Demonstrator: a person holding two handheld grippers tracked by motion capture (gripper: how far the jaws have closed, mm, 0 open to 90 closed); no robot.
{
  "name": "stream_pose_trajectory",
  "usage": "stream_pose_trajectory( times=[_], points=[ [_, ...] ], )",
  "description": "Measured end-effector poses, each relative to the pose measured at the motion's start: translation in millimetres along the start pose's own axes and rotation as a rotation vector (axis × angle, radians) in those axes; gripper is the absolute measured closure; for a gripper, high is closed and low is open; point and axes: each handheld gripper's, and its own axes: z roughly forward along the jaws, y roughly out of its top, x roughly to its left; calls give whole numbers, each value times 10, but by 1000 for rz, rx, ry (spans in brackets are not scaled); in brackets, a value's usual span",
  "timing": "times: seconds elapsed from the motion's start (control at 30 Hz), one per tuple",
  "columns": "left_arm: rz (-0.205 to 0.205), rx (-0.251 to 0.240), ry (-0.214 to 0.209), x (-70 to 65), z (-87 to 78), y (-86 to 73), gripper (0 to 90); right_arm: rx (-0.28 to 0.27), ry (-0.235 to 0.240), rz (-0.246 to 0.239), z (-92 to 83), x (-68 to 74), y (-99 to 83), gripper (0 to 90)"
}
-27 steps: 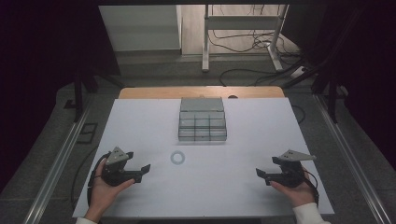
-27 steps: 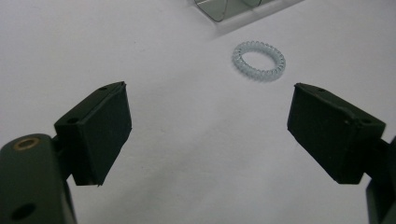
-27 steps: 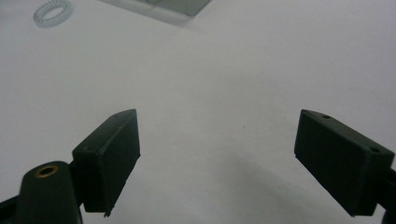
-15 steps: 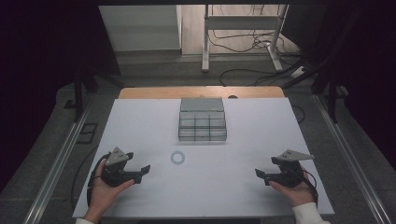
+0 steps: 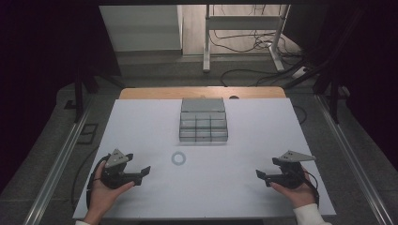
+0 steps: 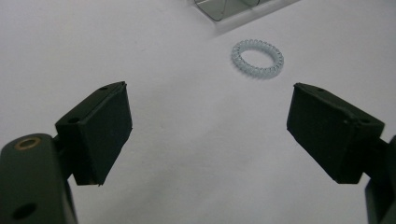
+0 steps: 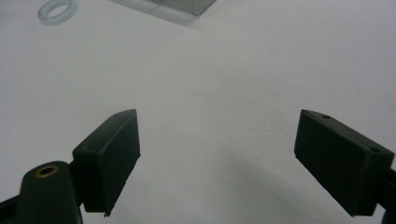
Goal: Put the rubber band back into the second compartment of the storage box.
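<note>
A small pale coiled ring [image 5: 178, 158] lies on the white table, a little in front of a clear compartmented organizer box [image 5: 203, 119]. My left gripper [image 5: 142, 172] rests near the table's front left, held in a hand, open and empty; the ring [image 6: 257, 58] lies ahead of its jaws, slightly to the right. My right gripper [image 5: 261, 175] sits at the front right, open with nothing between its jaws. In the right gripper view the ring [image 7: 57, 10] is far off at the upper left, beside a corner of the box [image 7: 187, 5].
The white sheet [image 5: 141, 122] covers a wooden table whose far edge [image 5: 202, 92] shows behind the box. Beyond it stand a metal frame's legs [image 5: 206, 42] and cables on the floor [image 5: 244, 42]. Metal rails [image 5: 56, 159] run along both sides.
</note>
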Motion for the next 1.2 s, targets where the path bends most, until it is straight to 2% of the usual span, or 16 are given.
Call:
stream_pose_trajectory(
  times=[0.27, 0.3, 0.33, 0.37, 0.4, 0.47, 0.77, 0.97, 1.2],
  points=[
    [-5, 28, -7, -6, -56, 61, 154, -3, -11, 9, -8, -3, 4, 153],
    [-22, 44, -7, -3, -72, 94, 160, -6, -11, 8, -14, 0, 7, 153],
    [-22, 44, -7, -3, -72, 94, 164, -6, -11, 8, -14, 0, 7, 153],
    [-41, 66, -19, 8, -85, 136, 167, -6, -12, 4, -17, 0, 7, 153],
    [-41, 66, -19, 8, -85, 136, 168, -6, -12, 4, -17, 0, 7, 153],
    [-51, 97, -33, 14, -96, 183, 167, -8, -10, 5, -17, -2, -1, 153],
    [-22, 223, -40, -40, -82, 469, 174, -7, -2, 3, -7, -10, -6, 152],
    [-14, 294, -51, -34, -74, 565, 180, -3, -4, -1, -2, -2, -7, 152],
    [-19, 338, -59, 8, -6, 644, 181, 2, -5, -2, -1, 4, -12, 152]
  ],
)
